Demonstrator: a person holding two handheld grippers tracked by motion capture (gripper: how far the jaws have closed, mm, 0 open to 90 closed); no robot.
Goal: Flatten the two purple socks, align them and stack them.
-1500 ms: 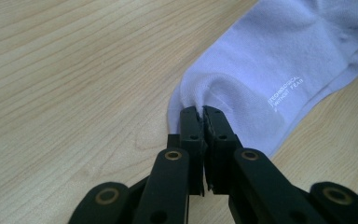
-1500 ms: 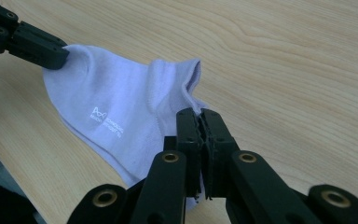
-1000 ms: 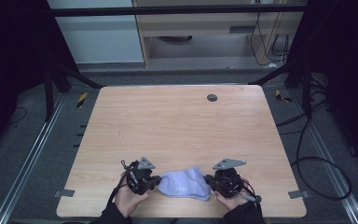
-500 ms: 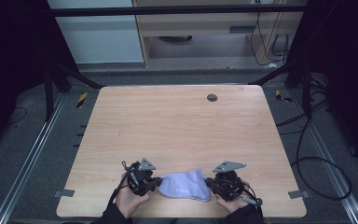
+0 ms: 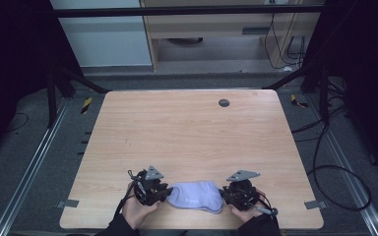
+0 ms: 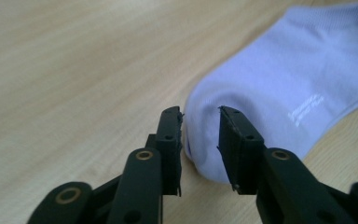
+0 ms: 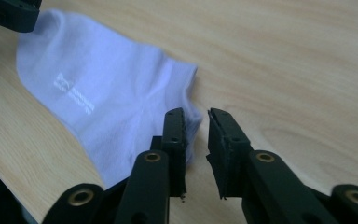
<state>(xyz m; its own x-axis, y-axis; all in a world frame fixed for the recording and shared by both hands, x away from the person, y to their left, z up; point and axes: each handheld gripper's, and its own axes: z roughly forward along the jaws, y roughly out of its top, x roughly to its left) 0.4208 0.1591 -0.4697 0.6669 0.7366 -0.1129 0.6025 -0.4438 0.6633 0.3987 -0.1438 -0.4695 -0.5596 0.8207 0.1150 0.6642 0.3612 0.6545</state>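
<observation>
Two hand-held grippers flank one pale lilac sock (image 5: 196, 195) that lies flat near the front edge of the wooden worktop (image 5: 187, 132). High view: the left gripper (image 5: 165, 192) sits at the sock's left end and the right gripper (image 5: 223, 193) at its right end, each carried by a hand that enters from the bottom of the frame; a grey three-cornered plate tops each tool. A small dark round disc (image 5: 224, 103) is set in the worktop near its far edge, well apart from the sock.

Left gripper view: the left gripper (image 6: 200, 126) has its jaws released. They have just been opening, and a rounded end of the sock (image 6: 279, 88) bulges up between them, the fabric lying against neither pad with any visible pinch. White lettering is printed on the sock's side.

Right gripper view: the right gripper (image 7: 196, 123) likewise stands released, its jaws having just been opening. The edge of the sock (image 7: 102, 98) reaches the left-hand jaw and partly enters the gap, while the other jaw stands over bare wood. The tip of the other gripper shows at the upper left corner, at the sock's far end.
</observation>
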